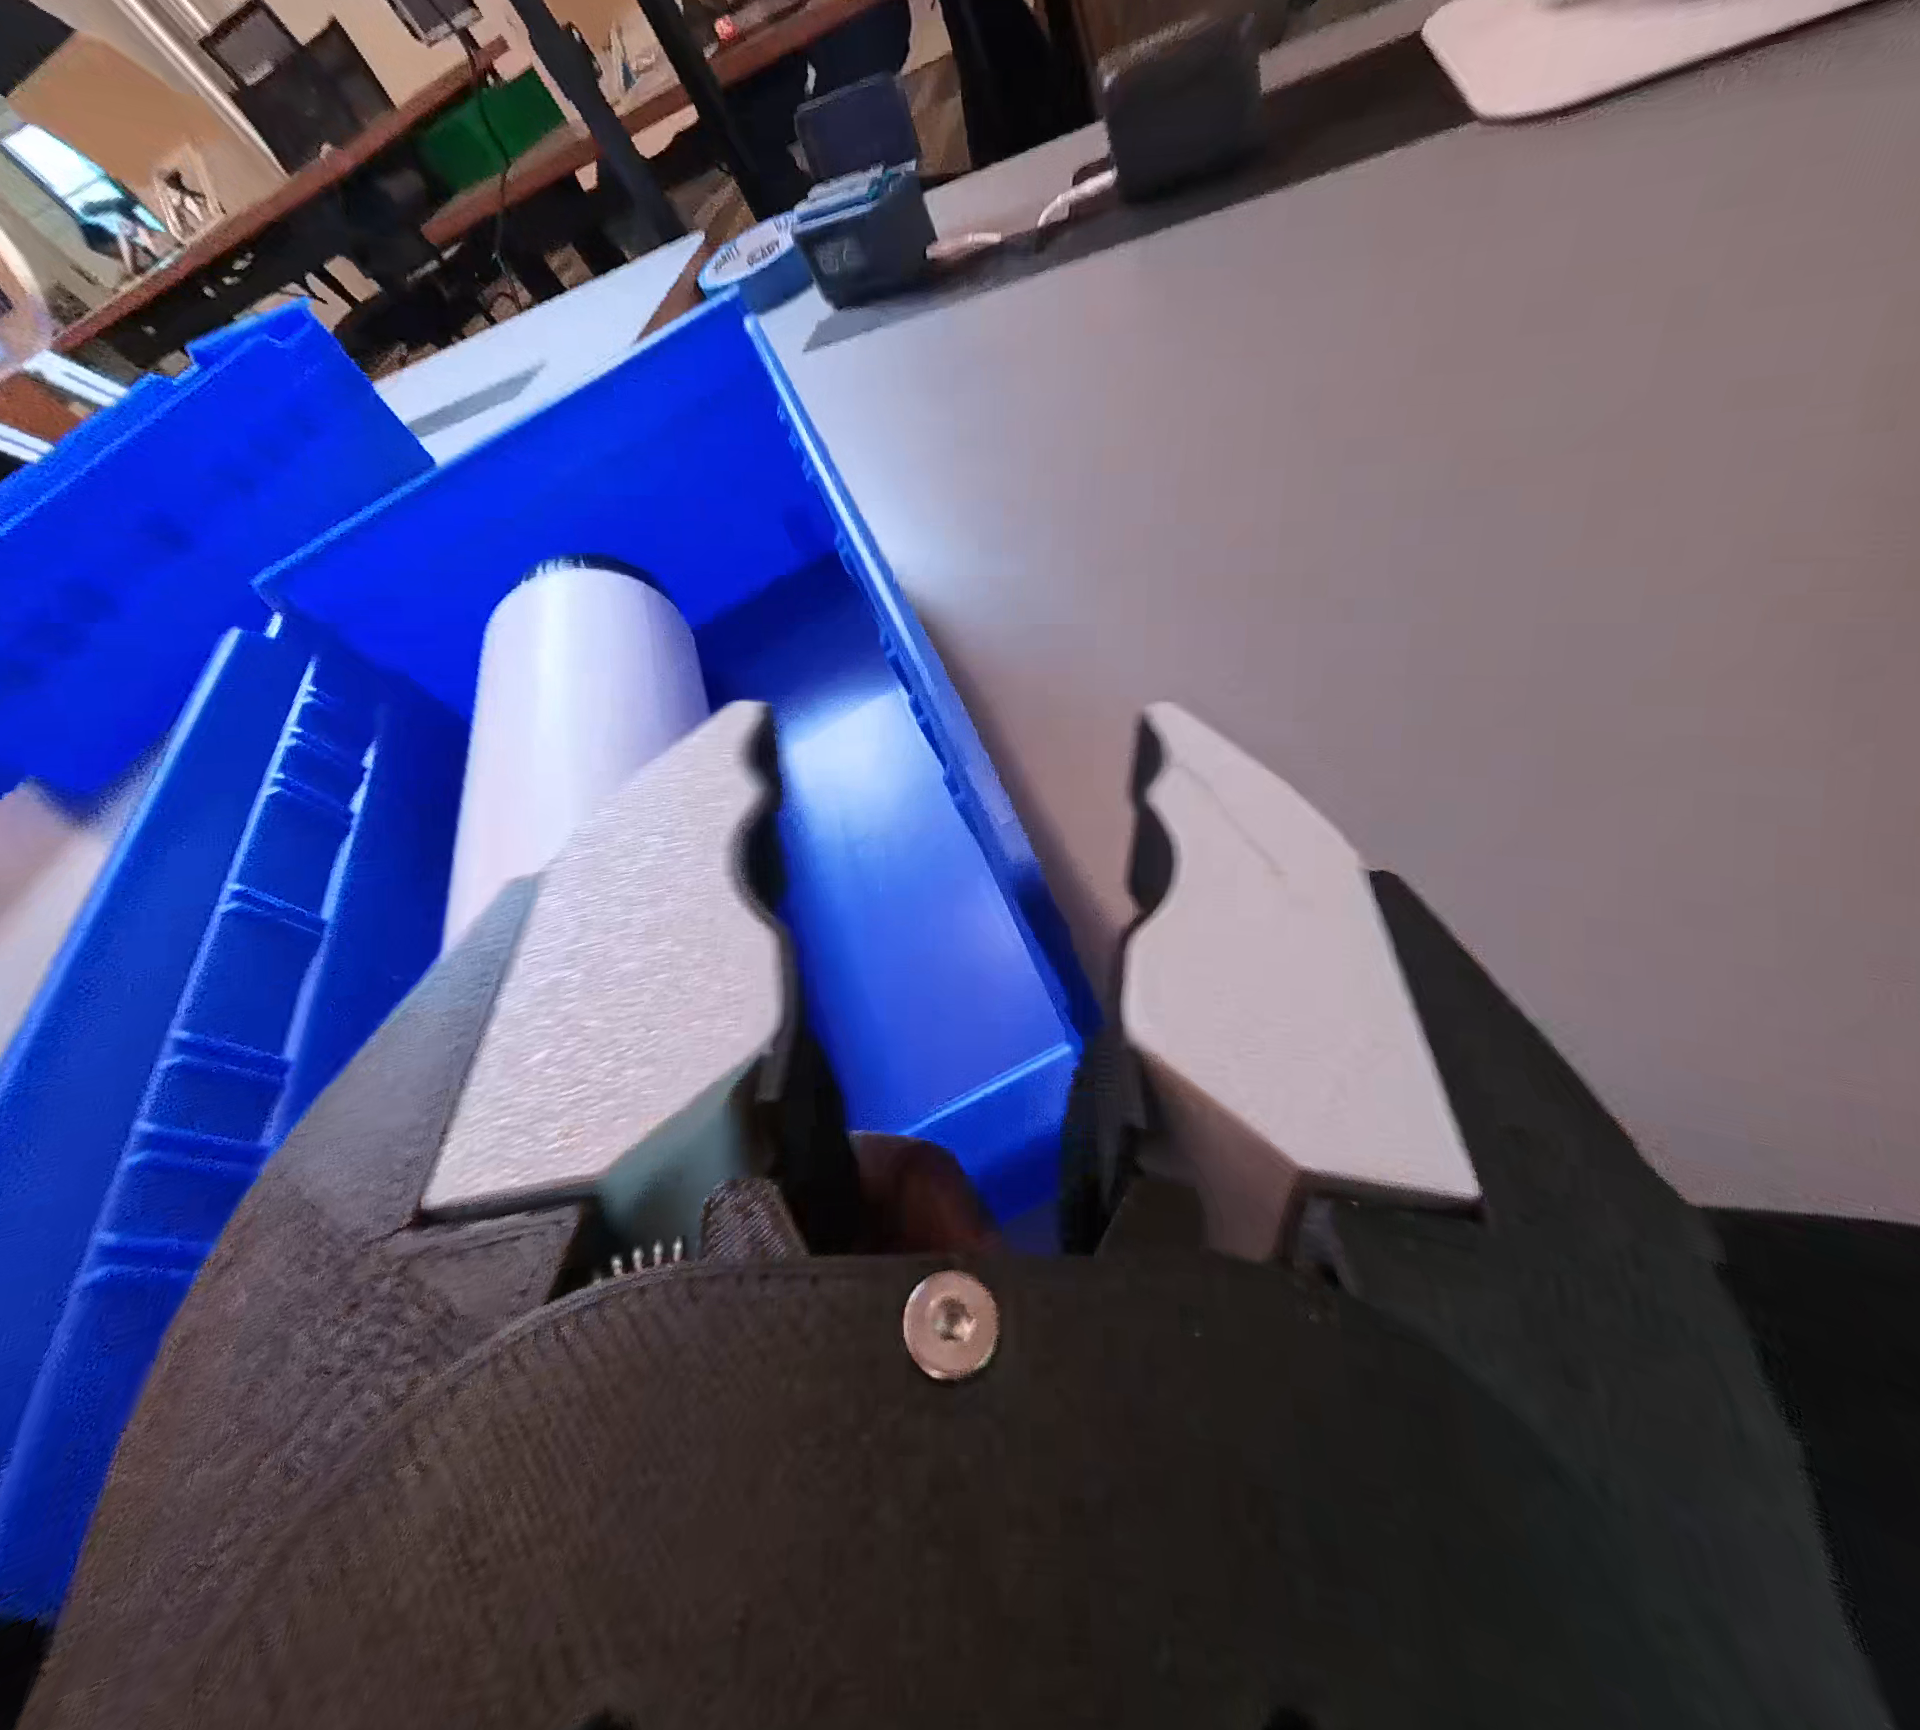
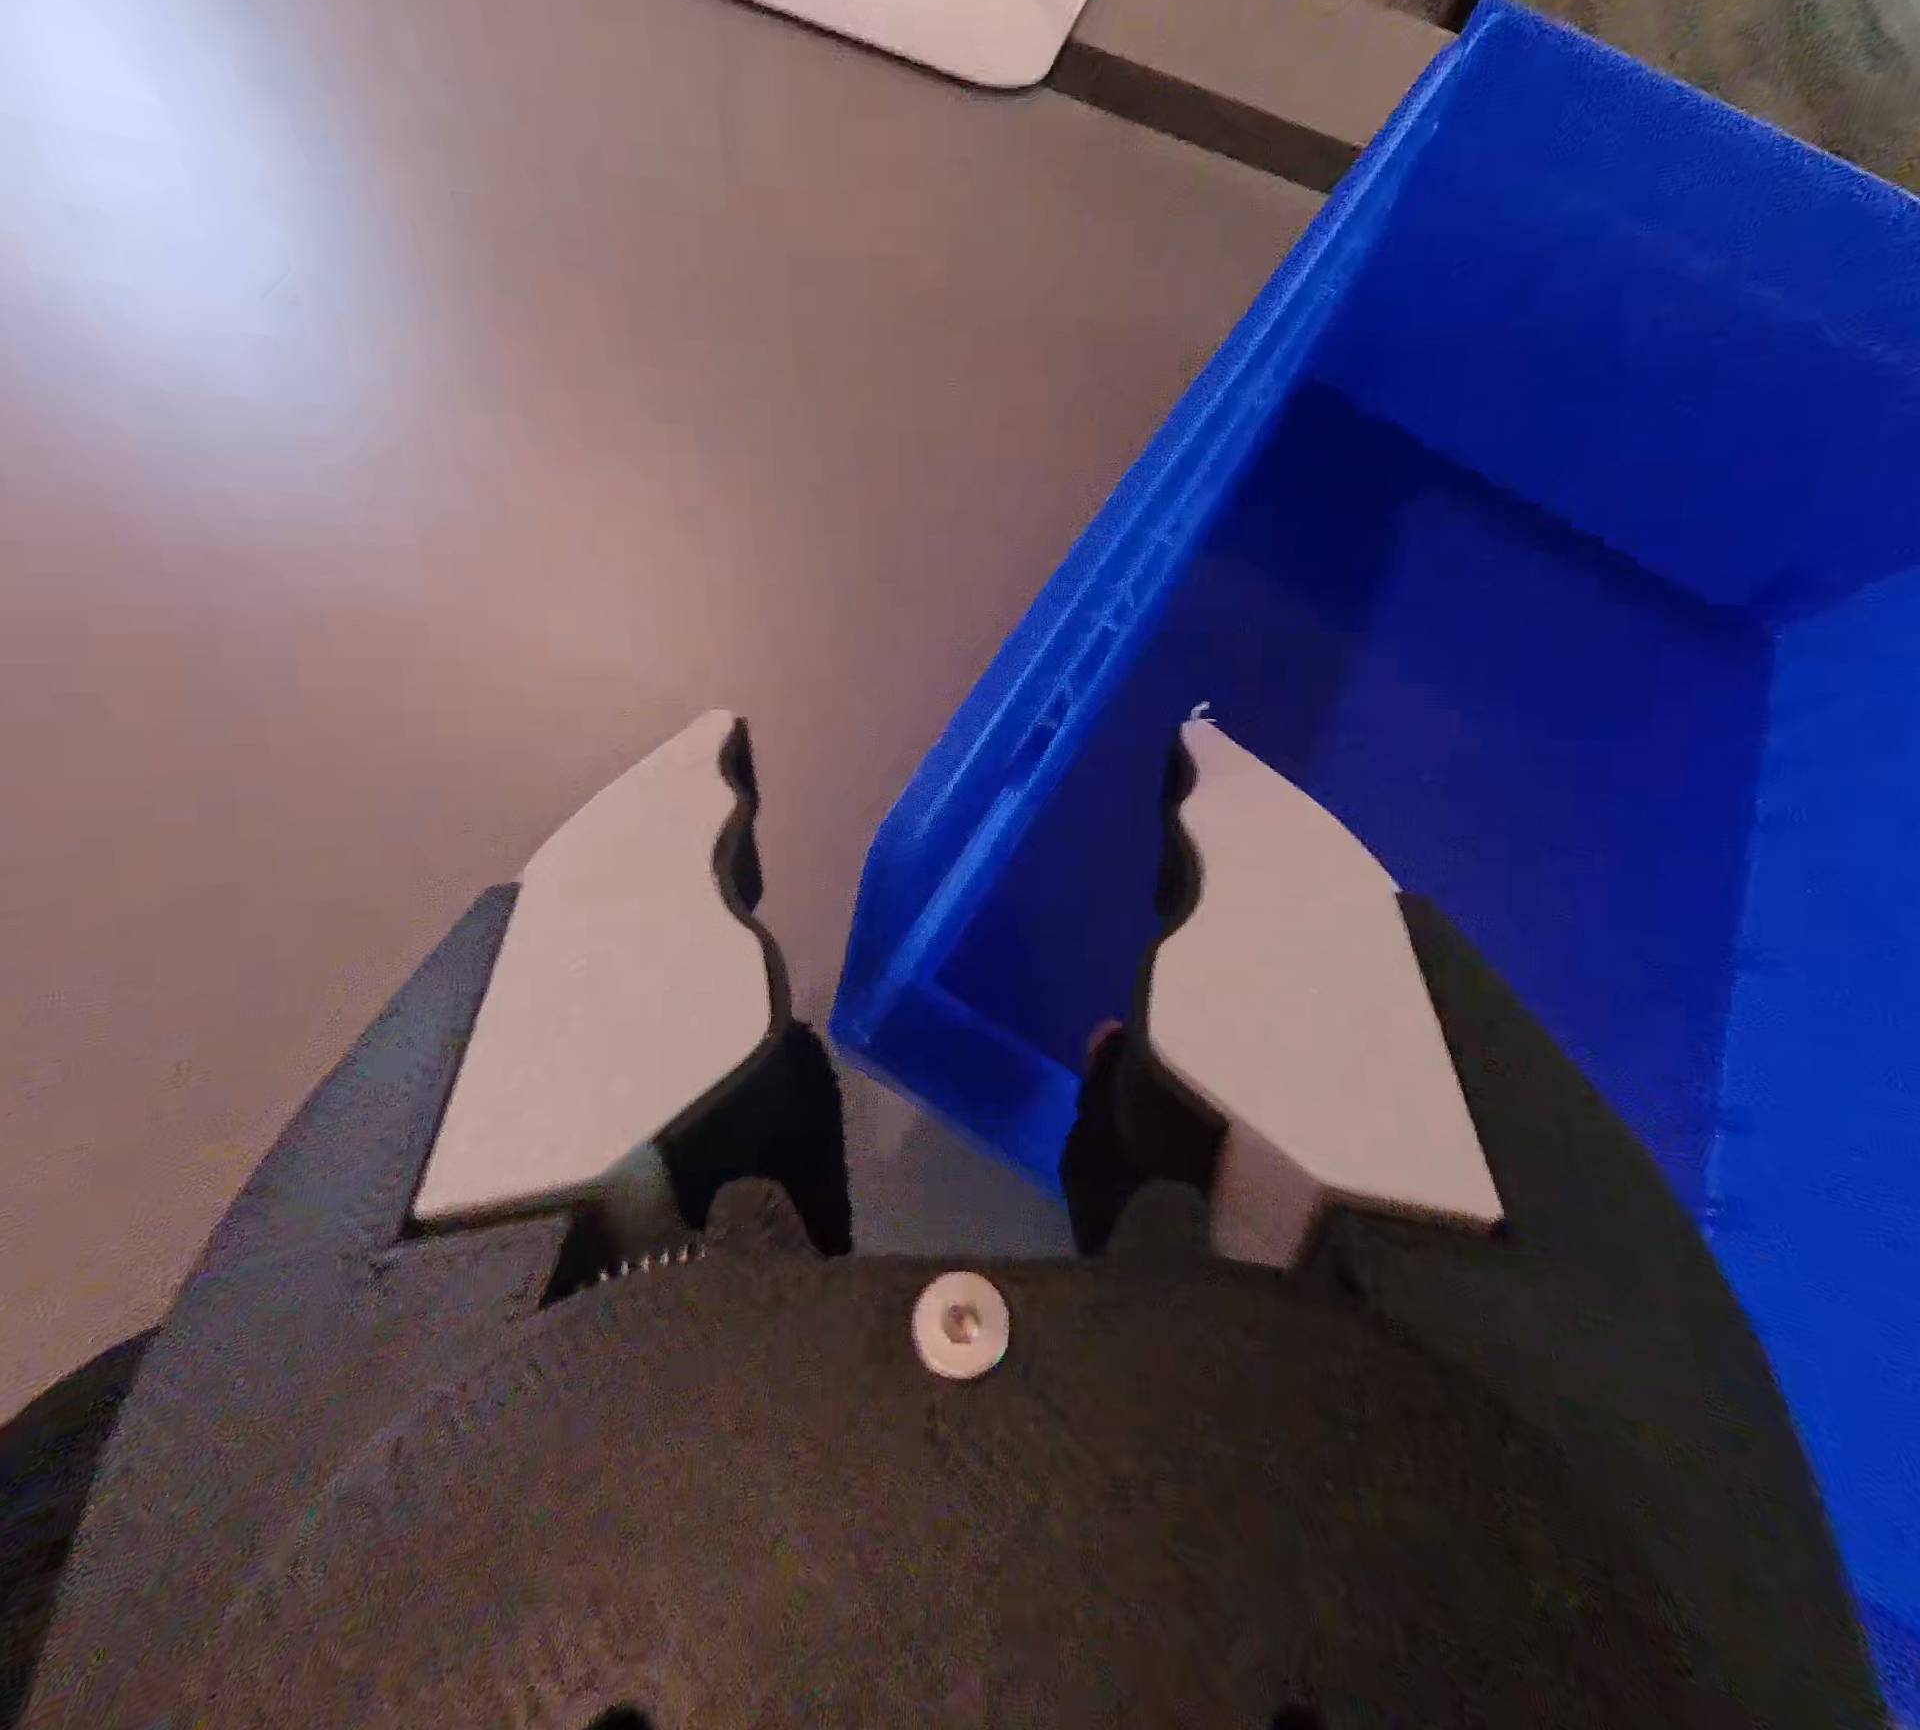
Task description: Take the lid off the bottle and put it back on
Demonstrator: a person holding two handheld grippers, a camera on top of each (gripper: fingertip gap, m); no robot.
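We're at the reach-in. Bottle lies on its side in the blue bin, dark end toward the far wall; we can't tell if that's the lid. Our left gripper has its jaws apart, empty, straddling the bin's right wall, so shift left to centre on the body before closing. Right gripper is also spread, holding nothing, over the corner of a second, empty bin. Grab mid-body; it looks smooth and may roll.
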